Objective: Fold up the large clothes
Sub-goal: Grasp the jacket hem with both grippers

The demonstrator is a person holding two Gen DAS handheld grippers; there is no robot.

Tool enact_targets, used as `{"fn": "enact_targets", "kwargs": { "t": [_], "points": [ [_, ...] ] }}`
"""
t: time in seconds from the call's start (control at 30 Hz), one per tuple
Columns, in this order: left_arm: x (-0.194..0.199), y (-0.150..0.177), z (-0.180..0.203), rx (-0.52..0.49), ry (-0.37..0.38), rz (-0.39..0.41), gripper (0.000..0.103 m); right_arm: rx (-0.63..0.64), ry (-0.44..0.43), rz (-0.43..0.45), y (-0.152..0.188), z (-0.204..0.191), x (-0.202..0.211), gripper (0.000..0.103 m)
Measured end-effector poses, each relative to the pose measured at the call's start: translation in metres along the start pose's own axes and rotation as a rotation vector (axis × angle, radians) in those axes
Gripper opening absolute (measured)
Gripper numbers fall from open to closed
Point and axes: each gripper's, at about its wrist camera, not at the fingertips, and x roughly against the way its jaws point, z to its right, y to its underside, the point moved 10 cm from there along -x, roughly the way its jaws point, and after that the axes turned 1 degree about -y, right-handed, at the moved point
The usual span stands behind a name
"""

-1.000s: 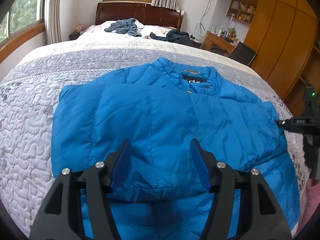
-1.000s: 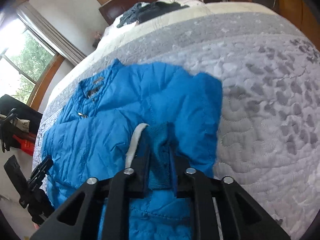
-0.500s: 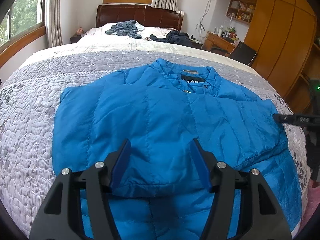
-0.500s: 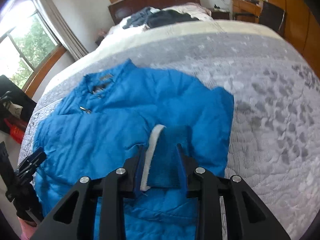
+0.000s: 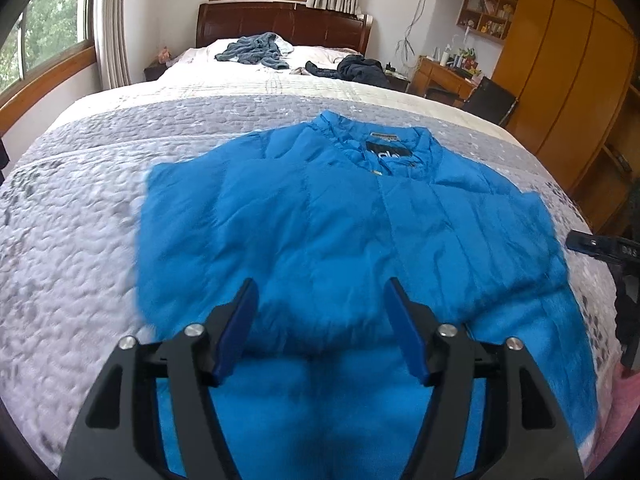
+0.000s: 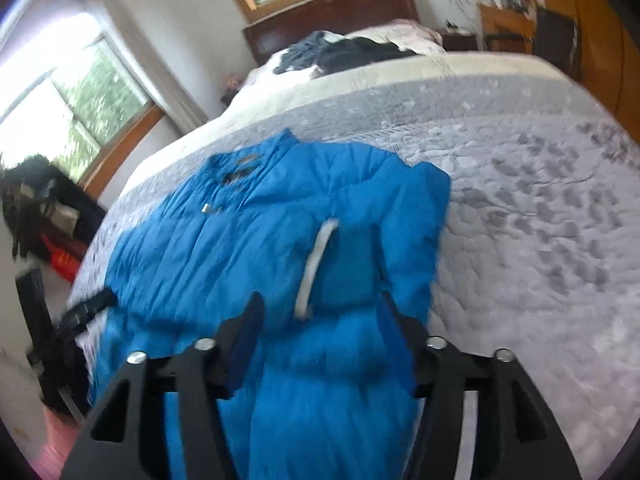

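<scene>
Left wrist view first: your left gripper (image 5: 322,300) sits with its jaws spread wide, nothing between them, hovering over the near hem of the blue puffer jacket (image 5: 320,232). Your right gripper (image 6: 318,312) is released too, jaws apart, with the folded-in sleeve cuff (image 6: 340,268) lying just past them. The jacket is spread front-up on the grey quilted bedspread (image 5: 72,240), collar pointing far. Way at the far end, near the headboard (image 5: 280,24), there's a pile of dark clothes (image 5: 352,70).
</scene>
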Motion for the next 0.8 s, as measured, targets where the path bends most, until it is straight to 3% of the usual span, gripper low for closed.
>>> {"fn": "enact_targets", "kwargs": {
  "t": [0.07, 0.3, 0.47, 0.57, 0.8],
  "points": [
    [0.021, 0.022, -0.011, -0.002, -0.003, -0.025, 0.073, 0.045, -0.002, -0.02, 0.024, -0.004, 0.019, 0.072],
    [0.09, 0.116, -0.054, 0.079, -0.045, -0.109, 0.075, 0.122, 0.003, -0.095, 0.13, -0.008, 0.067, 0.076],
    [0.116, 0.163, -0.049, 0.157, 0.044, -0.141, 0.077, 0.045, -0.07, -0.112, 0.184, -0.01, 0.087, 0.077],
    [0.122, 0.188, -0.046, 0.187, 0.065, -0.17, 0.077, 0.015, -0.068, -0.121, 0.214, -0.007, 0.094, 0.077],
    [0.116, 0.222, -0.034, 0.25, 0.175, -0.245, 0.077, -0.041, -0.123, -0.138, 0.252, -0.007, 0.096, 0.076]
  ]
}}
